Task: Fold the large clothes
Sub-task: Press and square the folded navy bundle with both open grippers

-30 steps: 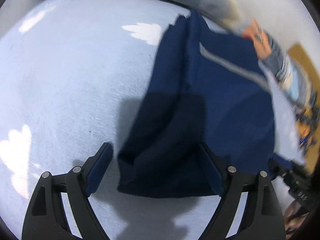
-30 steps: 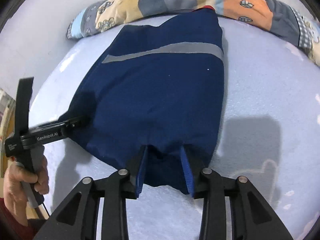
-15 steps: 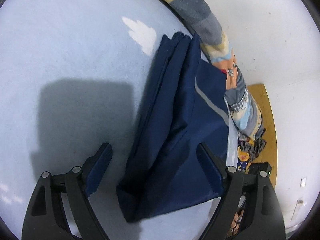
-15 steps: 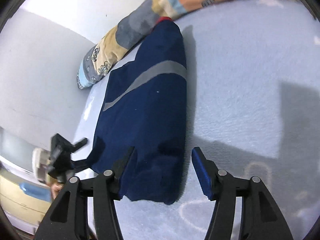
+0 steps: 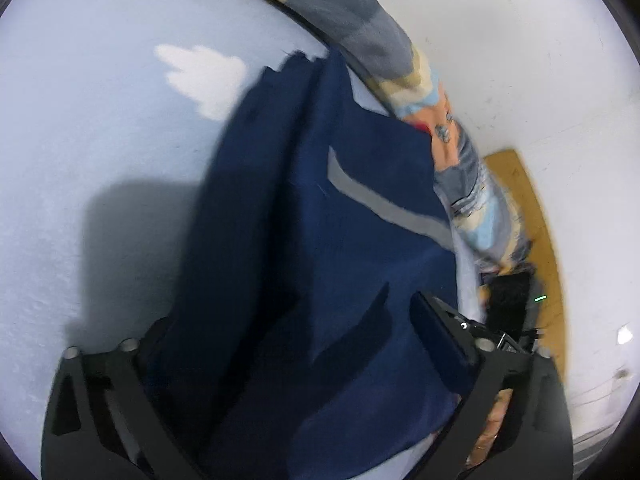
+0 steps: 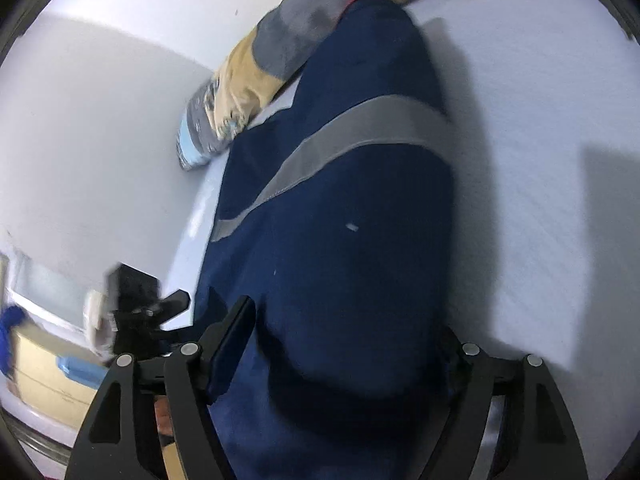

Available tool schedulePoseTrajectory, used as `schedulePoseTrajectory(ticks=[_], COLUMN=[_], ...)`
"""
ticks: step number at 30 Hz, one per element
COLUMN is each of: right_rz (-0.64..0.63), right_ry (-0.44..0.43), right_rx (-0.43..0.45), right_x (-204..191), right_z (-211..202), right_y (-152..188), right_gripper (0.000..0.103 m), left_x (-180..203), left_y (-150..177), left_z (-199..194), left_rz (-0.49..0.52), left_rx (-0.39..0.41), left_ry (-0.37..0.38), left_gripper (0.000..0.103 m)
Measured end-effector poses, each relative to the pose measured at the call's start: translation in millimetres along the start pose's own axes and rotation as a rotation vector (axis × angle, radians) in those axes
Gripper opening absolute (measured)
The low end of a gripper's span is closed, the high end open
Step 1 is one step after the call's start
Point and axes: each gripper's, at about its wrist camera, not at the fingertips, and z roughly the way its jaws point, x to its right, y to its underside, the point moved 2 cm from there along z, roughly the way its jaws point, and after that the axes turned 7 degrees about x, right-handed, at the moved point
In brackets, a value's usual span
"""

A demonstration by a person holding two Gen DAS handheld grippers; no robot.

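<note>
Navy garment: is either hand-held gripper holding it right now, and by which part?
Neither. Both hand-held grippers, left and right, are open, straddling the near end of the navy garment.

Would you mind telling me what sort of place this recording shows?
Probably a bedroom: a pale blue bed sheet against a white wall, with a patchwork bolster along its edge.

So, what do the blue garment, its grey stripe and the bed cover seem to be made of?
Blue garment: probably a matte woven cloth, like workwear; it bends in soft, thick folds with no shine.
Grey stripe: seemingly a sewn-on reflective tape; flat, smoother and paler than the cloth around it.
Bed cover: likely a pale blue textured fabric; fine ribbed lines show on it.
</note>
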Motion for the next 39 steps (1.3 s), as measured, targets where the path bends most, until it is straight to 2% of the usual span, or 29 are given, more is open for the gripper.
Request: schedulePoseTrajectory(ticks=[1, 2, 4, 5, 10, 16, 18, 19, 20, 22, 24, 25, 26, 27, 29, 30, 31, 33, 34, 35, 36, 37, 39], right_rz=[-0.055, -0.087, -0.096, -0.113, -0.154, -0.123, -0.085, -0.067, -0.022, 0.053, 0.003, -0.055, -0.123, -0.168, -0.227, -0.246, -0.26, -0.277, -0.28, -0.288, -0.29, -0.274, -0.202], right_ry=[0.062, 0.097, 0.106, 0.12, 0.165, 0.207, 0.264, 0.306, 0.357, 0.377, 0.411, 0.457, 0.489, 0.483, 0.444, 0.436, 0.425, 0.426, 0.438, 0.465, 0.486, 0.475, 0.435], right_rx=[0.001, 0.009, 0.036, 0.048, 0.046, 0.026, 0.018, 0.002, -0.027, -0.012, 0.059, 0.096, 0.141, 0.167, 0.173, 0.165, 0.159, 0.125, 0.071, 0.053, 0.038, 0.025, 0.002], right_x=[-7.9, -13.6, -19.1, -23.8, -32.6, -14.7, 5.5, 16.2, 30.8, 42.5, 30.2, 20.1, 8.4, -1.1, -19.3, -25.7, -30.7, -35.1, -30.8, -26.9, -21.0, -15.3, -9.0], right_z=[0.2, -3.7, -17.9, -26.2, -73.9, -157.2, -174.0, -177.2, -180.3, -198.3, -227.7, -240.6, -253.3, -259.7, -261.6, -259.0, -256.8, -242.7, -228.8, -219.6, -213.2, -208.1, -209.5], right_y=[-0.1, 0.5, 0.2, 1.3, 20.6, 76.1, 101.2, 109.2, 118.7, 129.6, 136.0, 140.0, 147.5, 154.6, 172.6, 181.0, 190.0, 204.1, 210.7, 216.5, 220.6, 218.3, 211.3], right_gripper=[0.063, 0.05, 0.039, 0.037, 0.035, 0.036, 0.043, 0.052, 0.062, 0.062, 0.062, 0.063, 0.061, 0.057, 0.021, 0.015, 0.012, 0.012, 0.012, 0.009, 0.009, 0.008, 0.008], left_x=[7.4, 13.0, 22.4, 27.5, 66.5, 112.8, 113.6, 111.2, 111.9, 115.3, 127.5, 135.7, 144.6, 152.3, 165.2, 172.6, 178.2, 177.8, 171.5, 158.3, 140.6, 126.3, 125.6], left_y=[1.9, 4.4, 9.8, 12.9, 57.0, 134.9, 159.4, 169.2, 171.4, 173.0, 169.9, 170.7, 174.9, 179.1, 193.4, 204.6, 216.3, 232.4, 237.6, 238.7, 239.9, 236.4, 227.3], left_z=[1.7, 1.9, -4.2, -7.1, -29.9, -44.0, -35.1, -31.4, -30.0, -44.8, -69.8, -88.0, -103.6, -112.1, -125.2, -125.1, -120.1, -100.0, -85.6, -61.7, -54.9, -47.6, -55.0], left_rz=[0.049, 0.075, 0.075, 0.084, 0.133, 0.21, 0.187, 0.177, 0.171, 0.186, 0.248, 0.287, 0.326, 0.359, 0.422, 0.459, 0.498, 0.573, 0.595, 0.607, 0.609, 0.571, 0.504], left_rx=[0.003, 0.0, 0.006, 0.003, -0.019, -0.07, -0.112, -0.125, -0.117, -0.058, 0.047, 0.122, 0.184, 0.22, 0.263, 0.269, 0.267, 0.219, 0.179, 0.124, 0.084, 0.052, 0.071], left_ry=[-0.064, -0.098, -0.094, -0.099, -0.102, -0.076, -0.089, -0.116, -0.137, -0.192, -0.265, -0.304, -0.316, -0.319, -0.313, -0.294, -0.289, -0.331, -0.366, -0.445, -0.492, -0.48, -0.455], left_gripper=[0.059, 0.047, 0.039, 0.037, 0.037, 0.038, 0.044, 0.049, 0.052, 0.052, 0.052, 0.053, 0.053, 0.053, 0.053, 0.053, 0.053, 0.053, 0.053, 0.053, 0.054, 0.056, 0.055])
